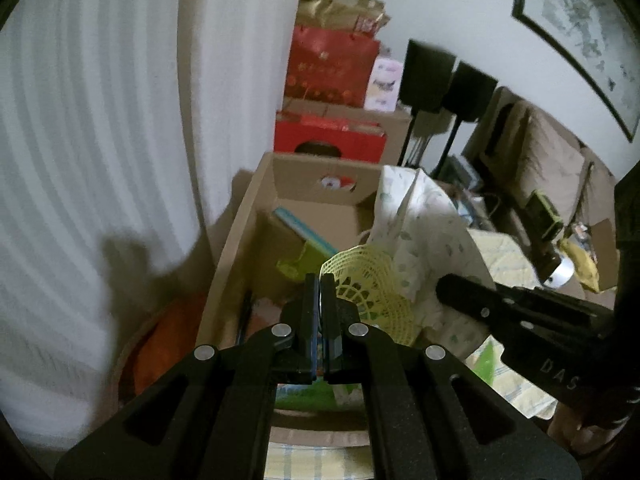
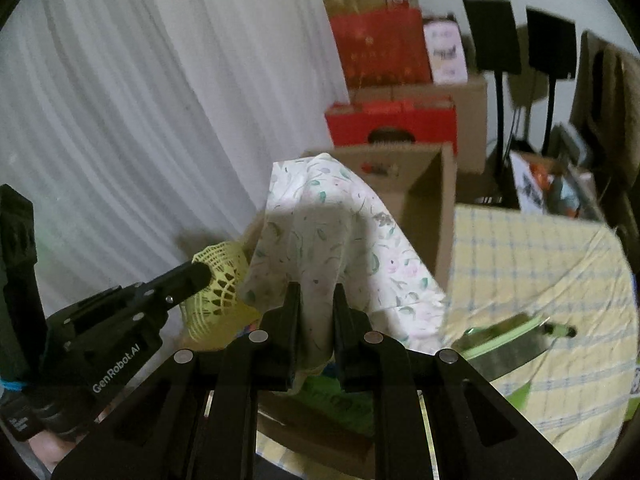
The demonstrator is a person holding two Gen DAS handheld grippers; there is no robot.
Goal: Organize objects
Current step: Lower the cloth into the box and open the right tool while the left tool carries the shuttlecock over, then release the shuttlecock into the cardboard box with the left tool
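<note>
A white pleated curtain (image 2: 120, 120) fills the left side of both views. In front of it stands an open cardboard box (image 1: 236, 240), long and brown, with books or flat packets lying inside; one has a light blue edge (image 1: 304, 228). Behind the box rise stacked cartons, a red box with a dark oval cut-out (image 1: 328, 140) and a red gift bag with gold pattern (image 1: 332, 68); their print is too blurred to read. To the right lies a yellow checked cloth (image 2: 540, 264) over a table, with a round green-rimmed tin (image 2: 508, 348) on it.

The floral cloth (image 2: 332, 240), white with small green leaves and pink flowers, hangs in soft folds over the box's right side. The right gripper (image 2: 316, 300) has its jaws narrow and pinched on the lower edge of this cloth, which bunches between the fingers and drapes upward and away from them.

Just beside the cloth, on its left, is a pale yellow mesh net (image 1: 368, 288), an open lattice, rumpled and curved like a small basket, above the box's near end. The left gripper (image 1: 320, 292) is closed tight, fingers together; in the right wrist view its tip presses into the net's edge, apparently nipping the mesh.

"GenRobot.AI" is printed in white on the left gripper's body; the letters "DAS" show on the right gripper's side.
</note>
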